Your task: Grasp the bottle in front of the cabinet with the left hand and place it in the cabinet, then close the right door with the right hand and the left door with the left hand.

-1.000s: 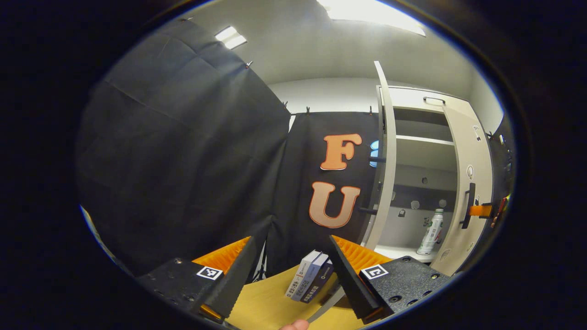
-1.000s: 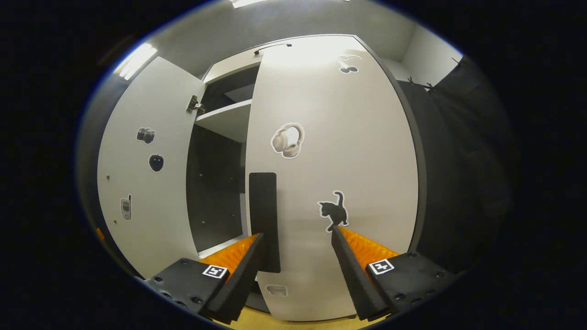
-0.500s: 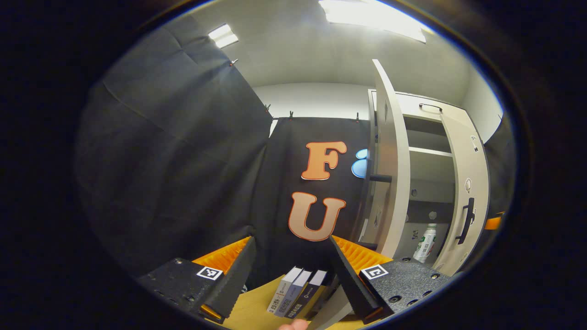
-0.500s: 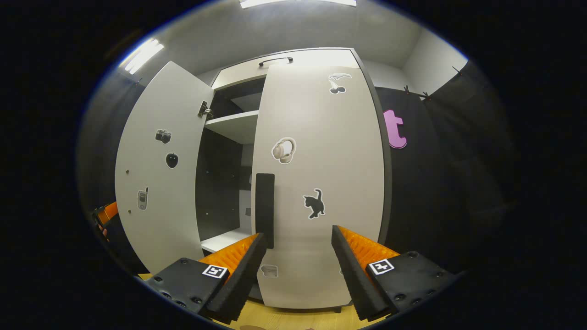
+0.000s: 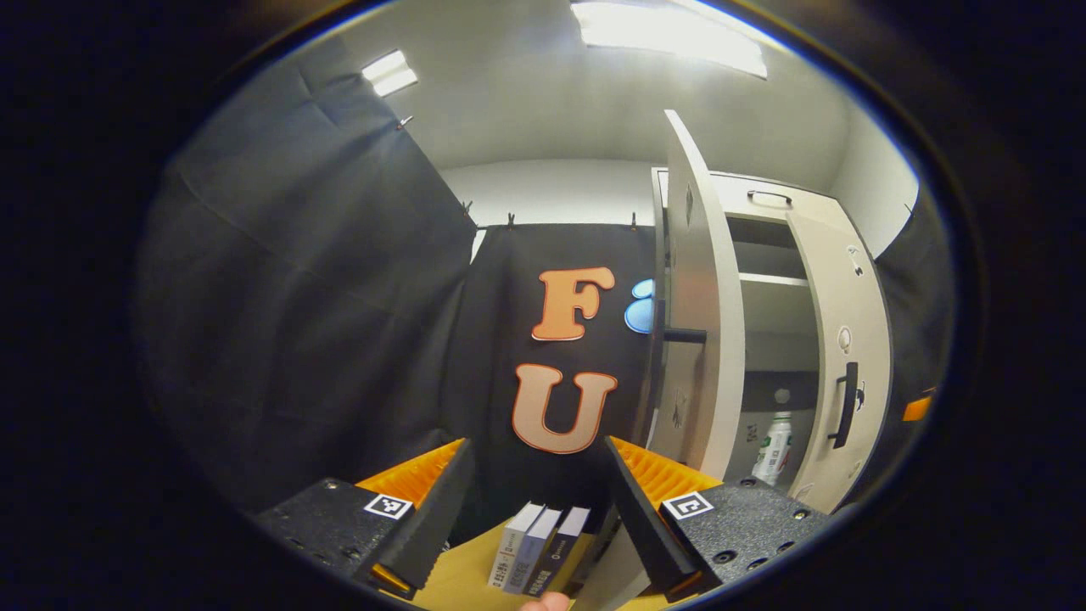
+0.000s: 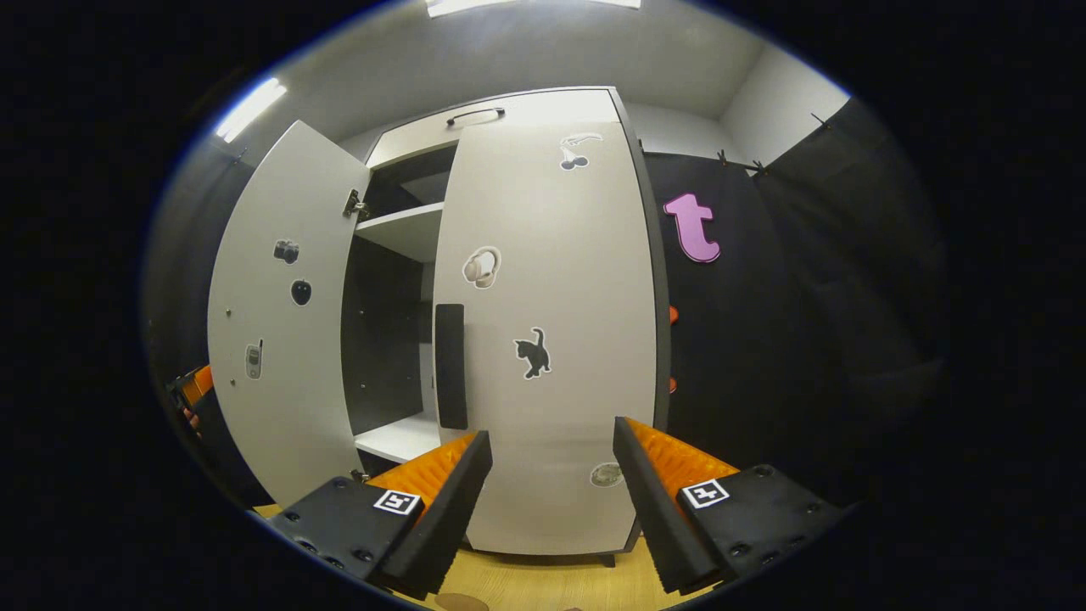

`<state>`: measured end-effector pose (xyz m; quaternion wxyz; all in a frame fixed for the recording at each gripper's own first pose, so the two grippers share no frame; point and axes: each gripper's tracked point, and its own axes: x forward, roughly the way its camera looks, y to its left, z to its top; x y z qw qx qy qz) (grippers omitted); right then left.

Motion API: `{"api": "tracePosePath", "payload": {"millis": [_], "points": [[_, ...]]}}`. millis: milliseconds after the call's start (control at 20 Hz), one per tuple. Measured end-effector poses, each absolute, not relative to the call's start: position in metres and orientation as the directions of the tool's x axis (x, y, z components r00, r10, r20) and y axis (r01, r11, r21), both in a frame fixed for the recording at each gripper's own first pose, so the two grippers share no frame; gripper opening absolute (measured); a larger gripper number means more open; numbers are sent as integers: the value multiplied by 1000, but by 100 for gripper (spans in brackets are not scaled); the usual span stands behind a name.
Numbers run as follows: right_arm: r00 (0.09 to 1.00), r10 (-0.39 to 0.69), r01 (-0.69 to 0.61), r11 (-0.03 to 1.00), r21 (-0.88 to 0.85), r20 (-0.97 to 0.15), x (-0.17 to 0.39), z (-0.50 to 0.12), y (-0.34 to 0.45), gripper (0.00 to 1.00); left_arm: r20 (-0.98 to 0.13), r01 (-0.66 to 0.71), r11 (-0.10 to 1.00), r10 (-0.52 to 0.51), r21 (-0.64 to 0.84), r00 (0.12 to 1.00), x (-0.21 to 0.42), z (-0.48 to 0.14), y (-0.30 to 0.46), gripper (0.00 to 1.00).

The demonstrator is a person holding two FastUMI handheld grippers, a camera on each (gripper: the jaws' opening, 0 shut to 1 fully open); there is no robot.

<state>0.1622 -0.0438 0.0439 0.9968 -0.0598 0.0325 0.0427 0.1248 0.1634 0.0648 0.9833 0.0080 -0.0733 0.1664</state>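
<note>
The white cabinet (image 5: 768, 191) stands to the right in the left gripper view. The white bottle (image 5: 772, 448) stands upright inside on its bottom shelf, seen through the gap between the doors. Its left door (image 5: 708, 339) swings wide open, edge-on to me, with a dark handle (image 5: 683, 335). My left gripper (image 5: 530, 509) is open and empty, to the left of that door. In the right gripper view the right door (image 6: 551, 339) looks swung to, its black handle (image 6: 450, 367) at its left edge. My right gripper (image 6: 547, 501) is open, a little back from that door.
Three books (image 5: 539, 560) stand on the yellow table (image 5: 467, 577) just beyond the left gripper. The open left door (image 6: 271, 339) juts out at the left of the right gripper view, with the other gripper (image 6: 191, 395) past it. Black cloth walls close in both sides.
The right gripper has drawn back from the right door, which now lies closer to the cabinet. The left gripper has shifted left, round to the outer side of the open left door.
</note>
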Motion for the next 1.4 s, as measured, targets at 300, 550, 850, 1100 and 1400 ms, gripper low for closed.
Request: {"api": "tracePosePath", "payload": {"millis": [300, 550, 850, 1100, 1400], "points": [[995, 75, -82, 991, -108, -63, 159, 45, -57, 96, 134, -249, 966, 238, 74, 962, 129, 64, 117, 87], [994, 71, -80, 990, -112, -77, 149, 44, -69, 96, 117, -172, 984, 165, 52, 979, 135, 59, 78, 92], [996, 37, -45, 993, -108, -78, 133, 48, -88, 96, 89, -56, 997, 52, 51, 995, 157, 48, 28, 96], [997, -3, -6, 993, -115, -73, 117, 54, -108, 96, 81, 50, 998, -47, -39, 996, 167, 43, -15, 94], [997, -52, 45, 993, -110, -59, 104, 63, -130, 96, 86, 93, 995, -90, -28, 992, 192, 42, -42, 94]]}}
